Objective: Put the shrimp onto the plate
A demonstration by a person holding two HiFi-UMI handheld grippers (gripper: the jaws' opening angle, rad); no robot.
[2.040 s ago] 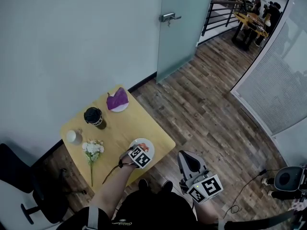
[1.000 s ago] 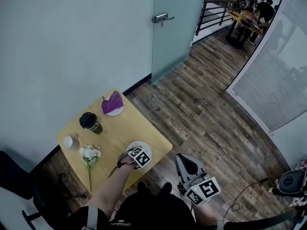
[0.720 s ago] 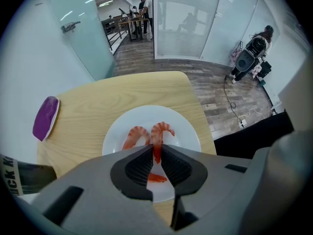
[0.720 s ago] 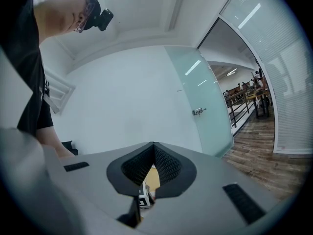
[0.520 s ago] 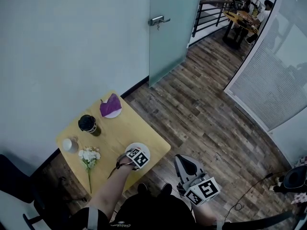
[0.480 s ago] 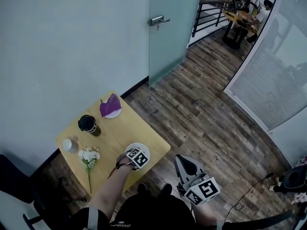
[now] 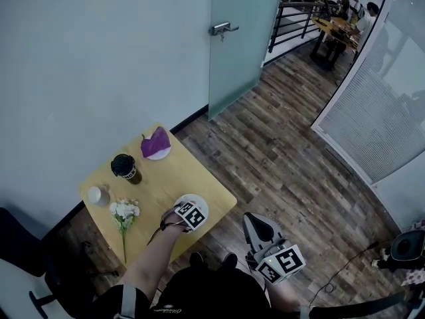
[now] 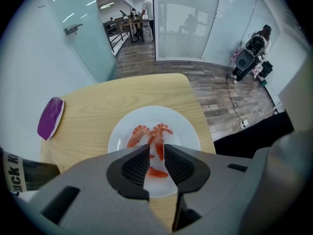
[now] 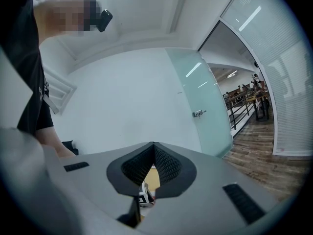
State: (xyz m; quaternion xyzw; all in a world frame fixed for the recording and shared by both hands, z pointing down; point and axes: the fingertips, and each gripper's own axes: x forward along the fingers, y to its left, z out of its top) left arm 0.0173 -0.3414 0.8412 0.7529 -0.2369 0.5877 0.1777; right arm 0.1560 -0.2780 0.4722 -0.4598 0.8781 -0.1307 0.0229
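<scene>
Pink shrimps [image 8: 159,138] lay on the one white plate [image 8: 188,126], which stood at the wooden table's [image 8: 98,102] near corner. I counted three pieces: two curled ones touching at the plate's middle and a smaller one nearer the left gripper [image 8: 156,152]. Its tongs stood narrowly apart just above the plate and, as far as I could judge, gripped nothing. The shrimps looked light, soft and slippery, so the thick middle of the body seemed the best place to hold. The right gripper [image 9: 154,148], well away from the plate, had its tongs closed on nothing.

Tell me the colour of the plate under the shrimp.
The plate is plain white, best seen in the left gripper view.
</scene>
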